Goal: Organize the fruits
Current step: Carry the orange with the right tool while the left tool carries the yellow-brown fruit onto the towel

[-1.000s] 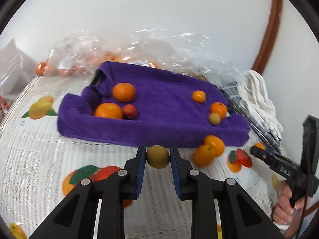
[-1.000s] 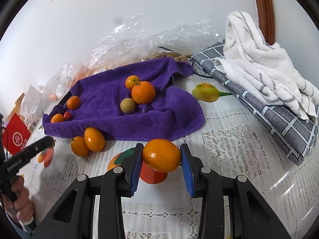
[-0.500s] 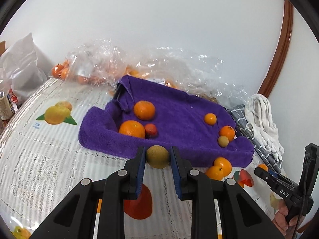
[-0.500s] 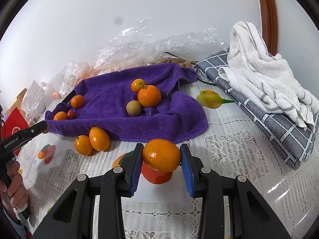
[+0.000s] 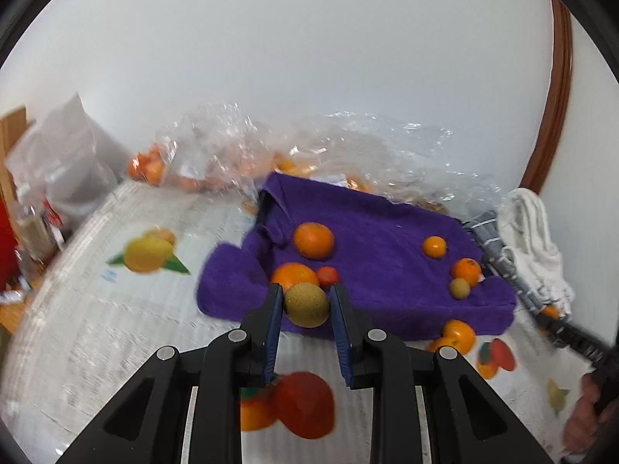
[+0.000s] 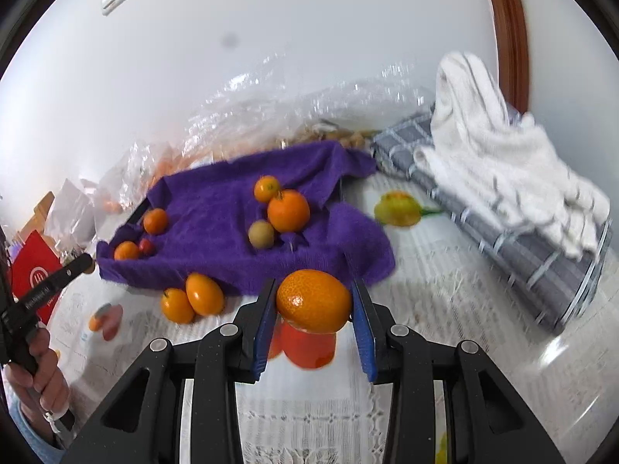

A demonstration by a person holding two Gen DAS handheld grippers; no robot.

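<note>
While the left gripper [image 5: 305, 305] fills the bottom of its own view, its blue pads are pressed on either side of a small brownish-green round fruit [image 5: 306, 304], held above the patterned tablecloth [image 5: 116, 309] just short of the purple towel [image 5: 387, 239]. On the towel behind it, left of centre, lie two oranges [image 5: 313, 239] and a little red fruit [image 5: 328, 275]; toward the right sit a small orange [image 5: 434, 246], another orange and a second brownish fruit. Two more oranges rest on the cloth by the towel's near right edge [image 5: 456, 335]. Clear plastic bags [image 5: 240, 147] are heaped against the wall. The held fruit looks light and firm, with a dull, rough skin that should not slip; gripping it across the middle, as here, seems right. In the right gripper's view, the right gripper [image 6: 314, 305] is clamped on an oval orange fruit [image 6: 314, 300], held in the lower centre above a printed red fruit on the cloth. Its peel is glossy and probably gives a little, so I would squeeze gently at the widest part. The towel lies beyond, centre left, and two loose oranges [image 6: 193, 297] sit on the cloth at its near edge. At the far left a hand [image 6: 38, 367] holds the other tool's handle. Folded white and grey towels [image 6: 503, 178] are stacked at the right.
</note>
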